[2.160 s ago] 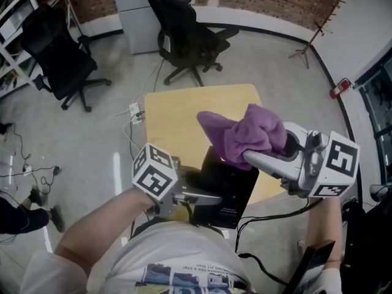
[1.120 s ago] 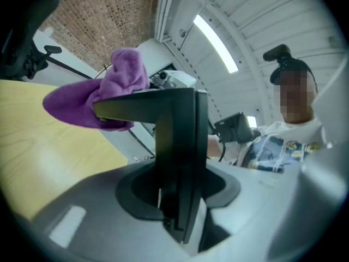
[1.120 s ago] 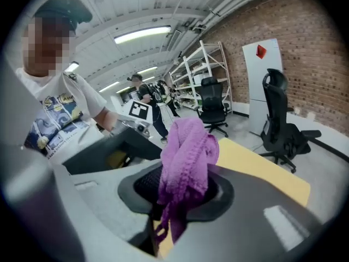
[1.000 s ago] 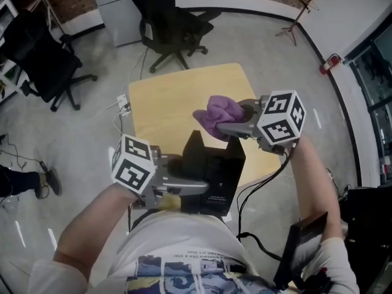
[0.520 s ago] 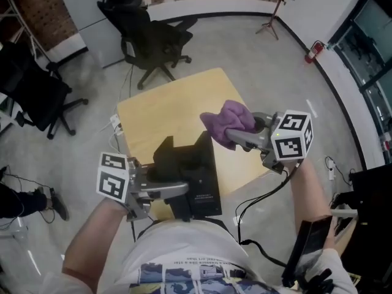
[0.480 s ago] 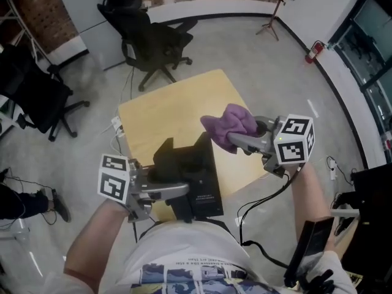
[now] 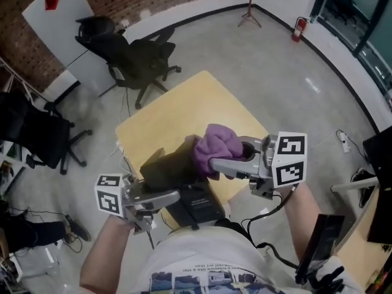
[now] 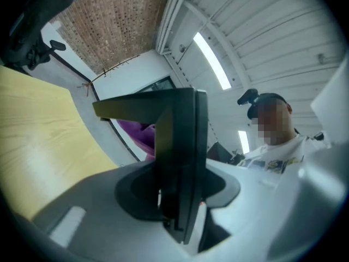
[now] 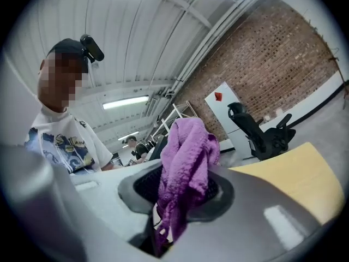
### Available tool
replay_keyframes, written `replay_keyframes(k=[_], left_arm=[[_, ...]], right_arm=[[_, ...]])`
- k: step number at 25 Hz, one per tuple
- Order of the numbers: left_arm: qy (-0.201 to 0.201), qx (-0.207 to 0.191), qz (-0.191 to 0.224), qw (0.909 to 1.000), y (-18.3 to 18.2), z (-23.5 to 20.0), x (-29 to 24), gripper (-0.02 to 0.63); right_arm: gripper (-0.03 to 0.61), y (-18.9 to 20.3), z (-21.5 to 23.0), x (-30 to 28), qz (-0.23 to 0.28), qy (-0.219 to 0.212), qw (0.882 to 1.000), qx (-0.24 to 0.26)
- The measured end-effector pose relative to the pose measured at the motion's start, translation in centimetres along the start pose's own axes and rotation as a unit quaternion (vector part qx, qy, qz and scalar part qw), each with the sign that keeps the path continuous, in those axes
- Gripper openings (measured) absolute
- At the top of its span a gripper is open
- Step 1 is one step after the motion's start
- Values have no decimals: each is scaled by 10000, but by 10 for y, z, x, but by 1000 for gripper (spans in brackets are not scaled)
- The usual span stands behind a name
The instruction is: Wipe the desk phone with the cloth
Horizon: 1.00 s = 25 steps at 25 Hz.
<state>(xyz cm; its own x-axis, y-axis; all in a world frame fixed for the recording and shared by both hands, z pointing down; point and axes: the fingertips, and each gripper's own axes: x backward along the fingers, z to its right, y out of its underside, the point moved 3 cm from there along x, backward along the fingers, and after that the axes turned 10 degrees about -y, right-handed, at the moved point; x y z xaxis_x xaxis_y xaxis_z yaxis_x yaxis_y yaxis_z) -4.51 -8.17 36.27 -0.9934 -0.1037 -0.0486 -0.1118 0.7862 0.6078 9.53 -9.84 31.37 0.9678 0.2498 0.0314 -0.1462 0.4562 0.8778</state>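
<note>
Right gripper [image 7: 214, 163], pinching crumpled purple cloth [image 7: 215, 144], has moved against black plastic desk phone [image 7: 195, 204]. Left gripper [image 7: 175, 196] clamps phone; wiping apparently begun.

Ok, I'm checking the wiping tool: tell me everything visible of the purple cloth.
The purple cloth is soft, fuzzy fabric bunched into a crumpled wad. The right hand-held gripper is shut on it, with a fold hanging between the jaws. It sits above the yellow table, apparently against the raised upper edge of the black desk phone.
</note>
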Motion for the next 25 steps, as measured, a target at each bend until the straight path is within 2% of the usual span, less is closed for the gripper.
replay_keyframes(k=[4,15,21,23,25], left_arm=[[48,129,-15,9999,-10,1,-3,178],[-6,310,237,9992,-23,-5,6,178],[-108,328,301,9989,-28,-11,10,178],[-148,341,290,9989,-27,-13,9,178],[-148,341,256,9990,-25,-13,6,178]], right_arm=[[106,2,-4,7,103,-99,9998,-154],[106,46,-20,18,-51,-290,9985,-463],[106,74,-28,25,-482,-453,9961,-587],[106,74,-25,30,-555,-363,9963,-546],[106,61,-16,36,-377,-198,9981,-449]])
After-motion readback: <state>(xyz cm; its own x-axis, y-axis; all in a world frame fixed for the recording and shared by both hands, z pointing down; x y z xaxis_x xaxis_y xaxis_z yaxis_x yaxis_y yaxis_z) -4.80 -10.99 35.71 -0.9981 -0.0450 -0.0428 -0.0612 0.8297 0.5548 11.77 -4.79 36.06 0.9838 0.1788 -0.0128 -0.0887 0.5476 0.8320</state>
